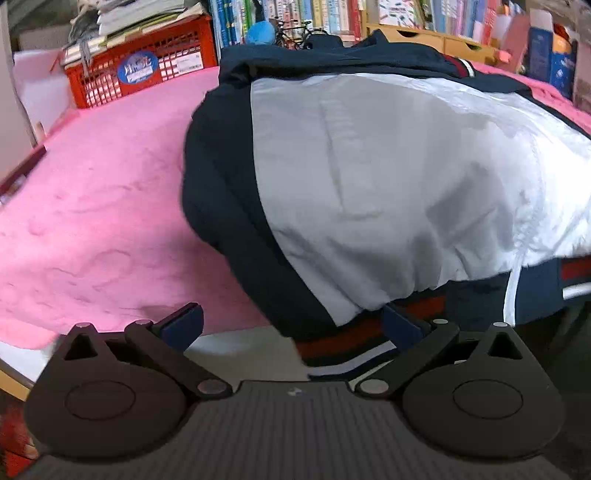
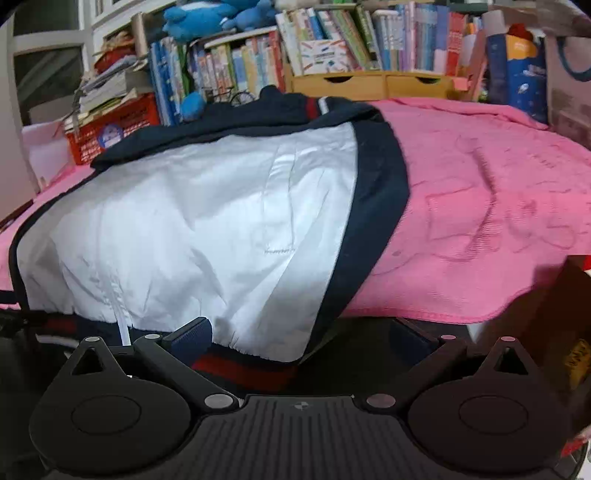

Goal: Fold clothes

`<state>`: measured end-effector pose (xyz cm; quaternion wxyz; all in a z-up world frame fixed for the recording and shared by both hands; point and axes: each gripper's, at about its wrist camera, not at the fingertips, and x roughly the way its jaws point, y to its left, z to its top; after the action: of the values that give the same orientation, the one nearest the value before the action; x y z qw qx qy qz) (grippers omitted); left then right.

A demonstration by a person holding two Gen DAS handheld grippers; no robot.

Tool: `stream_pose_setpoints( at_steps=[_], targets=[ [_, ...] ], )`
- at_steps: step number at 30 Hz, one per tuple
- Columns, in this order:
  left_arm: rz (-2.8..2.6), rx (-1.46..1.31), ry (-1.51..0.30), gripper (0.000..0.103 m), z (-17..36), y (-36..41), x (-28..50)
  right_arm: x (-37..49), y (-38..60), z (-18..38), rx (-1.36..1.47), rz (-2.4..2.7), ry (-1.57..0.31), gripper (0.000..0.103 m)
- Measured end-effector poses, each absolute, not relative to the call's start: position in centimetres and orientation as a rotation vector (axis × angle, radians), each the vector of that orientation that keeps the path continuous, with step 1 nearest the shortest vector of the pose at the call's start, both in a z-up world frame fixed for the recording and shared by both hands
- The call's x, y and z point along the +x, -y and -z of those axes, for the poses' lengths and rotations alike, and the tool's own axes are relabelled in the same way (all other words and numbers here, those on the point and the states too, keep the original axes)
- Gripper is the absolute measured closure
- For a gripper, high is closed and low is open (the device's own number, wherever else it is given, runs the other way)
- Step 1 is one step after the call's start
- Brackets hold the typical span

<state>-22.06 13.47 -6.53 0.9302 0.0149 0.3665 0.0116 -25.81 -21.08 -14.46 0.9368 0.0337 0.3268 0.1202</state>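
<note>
A navy jacket with a white lining panel [image 1: 388, 184] lies on the pink blanket [image 1: 103, 206], its red, white and navy striped hem [image 1: 340, 341] hanging over the near edge. My left gripper [image 1: 293, 325] is open at that hem, fingers either side of the jacket's near-left corner. In the right wrist view the same jacket [image 2: 192, 229] fills the left and centre. My right gripper [image 2: 306, 339] is open just below the near-right corner, with the striped hem [image 2: 243, 365] between its fingers.
A red crate [image 1: 140, 70] stacked with papers stands at the back left. Bookshelves [image 2: 351, 48], wooden drawers [image 2: 373, 85] and blue plush toys [image 2: 207, 18] line the back. The pink blanket's [image 2: 498, 206] right half is bare. A dark box [image 2: 561, 321] sits low at the right.
</note>
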Motion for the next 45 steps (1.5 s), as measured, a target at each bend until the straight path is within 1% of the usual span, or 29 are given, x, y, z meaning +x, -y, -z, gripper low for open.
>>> stream_pose_setpoints(
  at_steps=[2,4,5,6,7,8,9,10,11,12,14,17,19,22,23,24,26,28,29,30,31,32,33,35,36,37,39,43,45],
  targets=[
    [-0.020,0.001,-0.711,0.000,7.2,-13.6,-21.6,-25.2,20.7,15.0,0.067,-0.274,-0.675,0.003],
    [-0.001,-0.006,-0.699,0.000,7.7,-13.5,-21.1,-24.7,20.4,15.6,0.078,-0.305,-0.697,0.013],
    [0.010,-0.012,-0.696,0.000,7.9,-13.5,-20.9,-24.4,20.3,15.7,0.089,-0.321,-0.705,0.029],
    [0.031,-0.024,-0.692,0.005,8.0,-13.5,-20.8,-24.2,20.2,15.9,0.108,-0.335,-0.718,0.049],
    [0.062,-0.042,-0.688,0.013,7.9,-13.6,-21.0,-24.2,20.2,15.9,0.130,-0.337,-0.732,0.055],
    [0.105,-0.067,-0.689,0.039,7.7,-13.7,-21.1,-24.1,20.2,15.9,0.152,-0.336,-0.746,0.071],
    [0.142,-0.092,-0.697,0.055,7.4,-13.8,-21.4,-24.5,20.2,15.5,0.170,-0.339,-0.748,0.081],
    [0.155,-0.082,-0.695,0.060,6.9,-13.7,-22.0,-24.9,20.2,15.0,0.187,-0.343,-0.747,0.083],
    [0.163,-0.064,-0.690,0.069,6.3,-13.6,-22.7,-25.3,20.1,14.6,0.205,-0.347,-0.746,0.088],
    [0.181,-0.044,-0.685,0.074,5.6,-13.6,-23.5,-26.1,20.1,13.7,0.214,-0.357,-0.729,0.089],
    [0.228,-0.073,-0.669,0.077,3.8,-14.3,-25.2,-27.8,20.3,11.2,0.244,-0.381,-0.677,0.090],
    [0.293,-0.179,-0.611,0.078,-0.1,-16.2,-26.4,-29.9,20.9,6.9,0.322,-0.427,-0.569,0.090],
    [0.330,-0.220,-0.518,0.077,-3.6,-17.4,-25.5,-29.9,21.3,3.9,0.368,-0.469,-0.496,0.090],
    [0.294,-0.184,-0.380,0.072,-7.8,-18.3,-21.4,-25.8,21.3,-0.1,0.402,-0.506,-0.413,0.090],
    [0.262,-0.156,-0.350,0.066,-8.8,-18.3,-19.5,-24.1,21.2,-0.8,0.396,-0.495,-0.390,0.090],
    [0.219,-0.134,-0.341,0.059,-9.4,-18.1,-17.4,-21.8,20.9,-1.4,0.389,-0.470,-0.377,0.090],
    [0.158,-0.094,-0.376,0.057,-9.7,-17.9,-13.1,-17.3,20.5,-1.5,0.378,-0.419,-0.384,0.089],
    [0.101,-0.063,-0.437,0.054,-9.0,-17.4,-9.2,-13.1,20.0,-1.2,0.360,-0.369,-0.408,0.085],
    [0.070,-0.049,-0.467,0.048,-8.5,-17.1,-7.6,-11.0,19.8,-1.1,0.351,-0.343,-0.420,0.079],
    [0.044,-0.039,-0.495,0.040,-8.2,-17.2,-6.6,-9.0,19.8,-0.5,0.334,-0.330,-0.435,0.064],
    [0.026,-0.043,-0.519,0.035,-7.8,-17.7,-5.6,-7.5,19.9,-0.1,0.327,-0.325,-0.454,0.050],
    [0.032,-0.063,-0.524,0.023,-7.5,-18.4,-5.4,-6.2,19.9,0.3,0.322,-0.320,-0.473,0.022],
    [0.044,-0.086,-0.526,0.012,-7.2,-19.3,-5.4,-5.7,20.2,0.5,0.325,-0.327,-0.465,0.008],
    [0.072,-0.123,-0.515,0.006,-7.1,-20.7,-5.5,-6.0,21.0,0.8,0.309,-0.367,-0.406,0.006],
    [0.083,-0.133,-0.509,0.004,-7.1,-21.2,-5.4,-6.3,21.5,0.8,0.283,-0.380,-0.381,0.002],
    [0.094,-0.144,-0.503,0.003,-7.1,-21.7,-5.3,-6.3,21.8,0.8,0.249,-0.377,-0.369,0.000],
    [0.115,-0.122,-0.498,0.000,-6.8,-22.0,-5.4,-6.4,21.7,1.4,0.114,-0.331,-0.368,0.000],
    [0.133,0.012,-0.494,0.000,-5.8,-20.3,-4.8,-6.7,19.5,4.6,-0.154,-0.271,-0.433,0.000],
    [0.135,0.065,-0.488,0.000,-5.2,-19.5,-5.5,-6.7,18.2,6.4,-0.280,-0.249,-0.480,0.004]
  ],
)
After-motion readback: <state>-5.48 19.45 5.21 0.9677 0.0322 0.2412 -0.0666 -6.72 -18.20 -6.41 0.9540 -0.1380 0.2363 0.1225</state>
